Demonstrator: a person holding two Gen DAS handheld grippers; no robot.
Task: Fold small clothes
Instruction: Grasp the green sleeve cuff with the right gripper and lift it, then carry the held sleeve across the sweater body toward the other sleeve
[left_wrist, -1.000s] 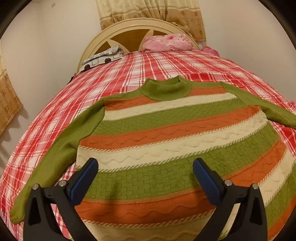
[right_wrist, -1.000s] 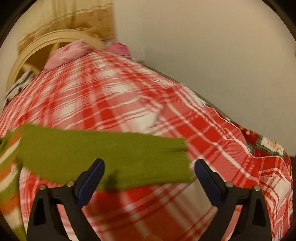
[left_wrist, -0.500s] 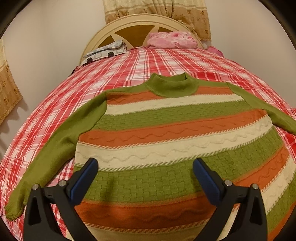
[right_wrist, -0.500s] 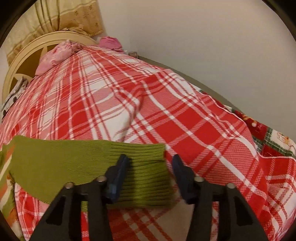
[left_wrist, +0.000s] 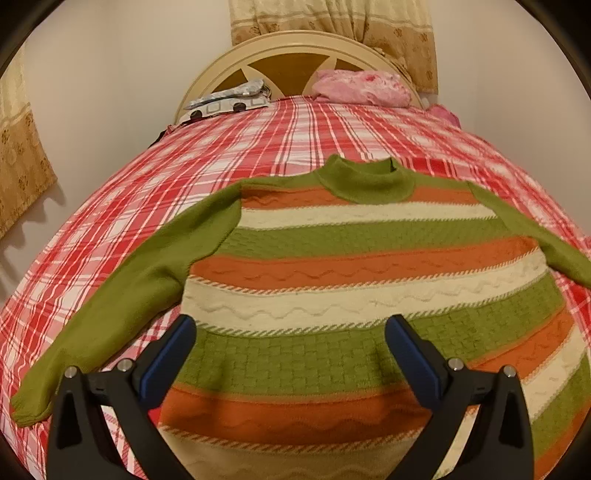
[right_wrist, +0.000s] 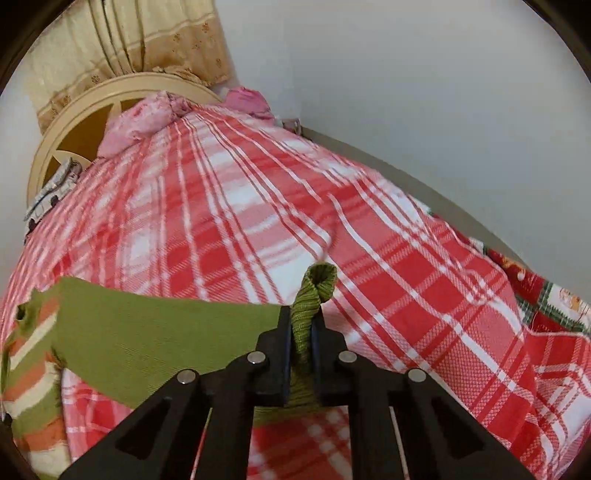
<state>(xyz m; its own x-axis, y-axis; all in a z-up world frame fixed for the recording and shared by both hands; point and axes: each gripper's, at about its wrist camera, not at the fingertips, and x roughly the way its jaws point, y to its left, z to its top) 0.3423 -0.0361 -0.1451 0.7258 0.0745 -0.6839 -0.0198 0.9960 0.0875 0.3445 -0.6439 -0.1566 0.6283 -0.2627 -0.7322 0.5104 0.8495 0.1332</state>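
The right tool (right_wrist: 300, 325) is clamped on the ribbed cuff (right_wrist: 314, 291) of the sweater's green sleeve (right_wrist: 155, 336); the cuff bunches up between the two pads and pokes out above them at the centre of the right wrist view. The rest of that sleeve runs off to the lower left of the frame, toward the striped body at the left edge.

The left tool (left_wrist: 290, 339) stands wide apart, its blue pads (left_wrist: 168, 354) hovering over the lower part of the sweater (left_wrist: 362, 280) and gripping nothing. The sweater, in green, orange and cream bands, lies flat and face up across the middle of the left wrist view, collar toward the top, its other sleeve (left_wrist: 122, 302) stretched to the lower left.

It rests on a bed with a red and white plaid cover (left_wrist: 229, 155). At the top of the frame are a cream round headboard (left_wrist: 295, 48), a pink bundle (left_wrist: 362, 88), beige curtains (left_wrist: 332, 18) and plain pale walls.
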